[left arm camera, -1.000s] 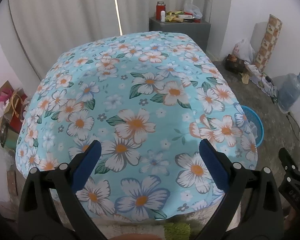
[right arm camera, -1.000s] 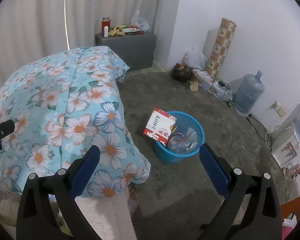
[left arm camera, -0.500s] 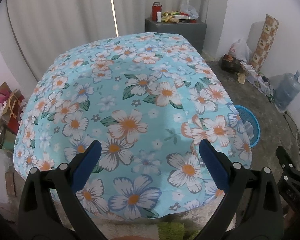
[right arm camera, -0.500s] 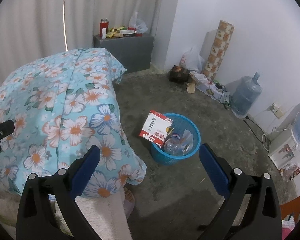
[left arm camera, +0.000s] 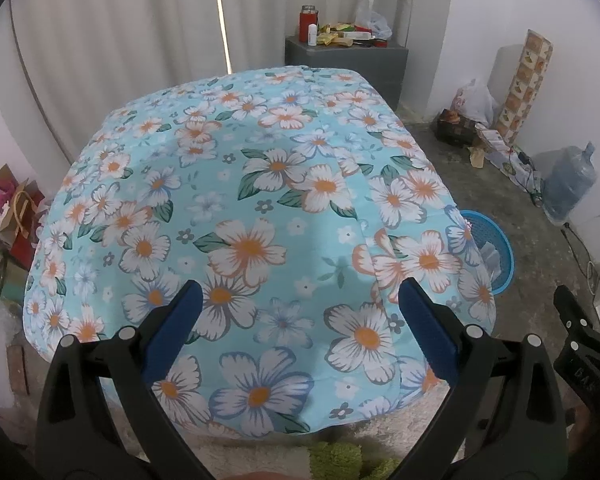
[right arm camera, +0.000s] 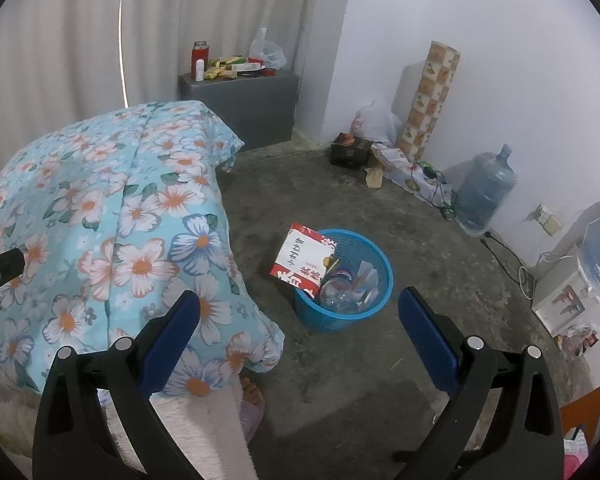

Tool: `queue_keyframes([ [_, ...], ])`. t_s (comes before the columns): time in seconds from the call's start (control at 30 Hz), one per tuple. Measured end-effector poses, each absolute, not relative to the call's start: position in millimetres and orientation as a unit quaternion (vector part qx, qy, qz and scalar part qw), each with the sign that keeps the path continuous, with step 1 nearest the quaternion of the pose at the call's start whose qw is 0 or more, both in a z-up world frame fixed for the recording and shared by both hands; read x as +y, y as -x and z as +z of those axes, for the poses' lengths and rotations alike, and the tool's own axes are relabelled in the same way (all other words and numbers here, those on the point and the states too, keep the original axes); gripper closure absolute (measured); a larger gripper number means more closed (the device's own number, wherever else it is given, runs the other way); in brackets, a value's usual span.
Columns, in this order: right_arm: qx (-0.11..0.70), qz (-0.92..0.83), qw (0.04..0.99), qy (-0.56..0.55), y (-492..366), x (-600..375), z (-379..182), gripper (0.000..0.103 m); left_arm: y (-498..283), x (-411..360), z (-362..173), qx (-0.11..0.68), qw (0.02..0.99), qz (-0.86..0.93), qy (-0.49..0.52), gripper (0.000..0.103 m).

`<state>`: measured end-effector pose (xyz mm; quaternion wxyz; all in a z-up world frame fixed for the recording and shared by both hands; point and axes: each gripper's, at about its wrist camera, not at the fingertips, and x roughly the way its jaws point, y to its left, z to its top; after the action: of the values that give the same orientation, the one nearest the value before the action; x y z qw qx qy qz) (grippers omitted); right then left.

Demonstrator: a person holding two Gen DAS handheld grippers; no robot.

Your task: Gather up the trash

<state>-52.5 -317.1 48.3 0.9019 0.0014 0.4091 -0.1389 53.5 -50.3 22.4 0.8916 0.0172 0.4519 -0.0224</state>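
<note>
The blue trash basket (right arm camera: 342, 280) stands on the concrete floor (right arm camera: 380, 360) just beside the floral bedspread (left arm camera: 252, 220), already holding a red-and-white box (right arm camera: 302, 258) and a clear plastic bottle (right arm camera: 336, 290). Over the last second both views have pulled back and risen slightly. The left claw (left arm camera: 298, 328) and right claw (right arm camera: 298, 330) gape wide, empty; collecting looks largely finished.
</note>
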Motion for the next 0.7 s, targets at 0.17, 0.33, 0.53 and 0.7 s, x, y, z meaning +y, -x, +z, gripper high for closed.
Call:
queue_keyframes([
  [0.17, 0.409, -0.146, 0.901, -0.008, 53.8, -323.0, 48.4, 0.007, -55.0, -48.4, 23.4, 0.452, 0.892, -0.019, -0.016, 0.009],
  [0.33, 0.408, -0.146, 0.901, -0.008, 53.7, -324.2, 49.6, 0.007, -55.2, -48.5, 23.1, 0.451, 0.892, -0.019, -0.016, 0.009],
  [0.53, 0.408, -0.147, 0.901, -0.009, 53.6, -323.2, 49.5, 0.007, -55.9, -48.1, 23.7, 0.451, 0.892, -0.018, -0.017, 0.009],
  [0.7, 0.408, -0.147, 0.901, -0.009, 53.5, -323.4, 49.4, 0.007, -55.8, -48.1, 23.4, 0.450, 0.892, -0.019, -0.017, 0.009],
])
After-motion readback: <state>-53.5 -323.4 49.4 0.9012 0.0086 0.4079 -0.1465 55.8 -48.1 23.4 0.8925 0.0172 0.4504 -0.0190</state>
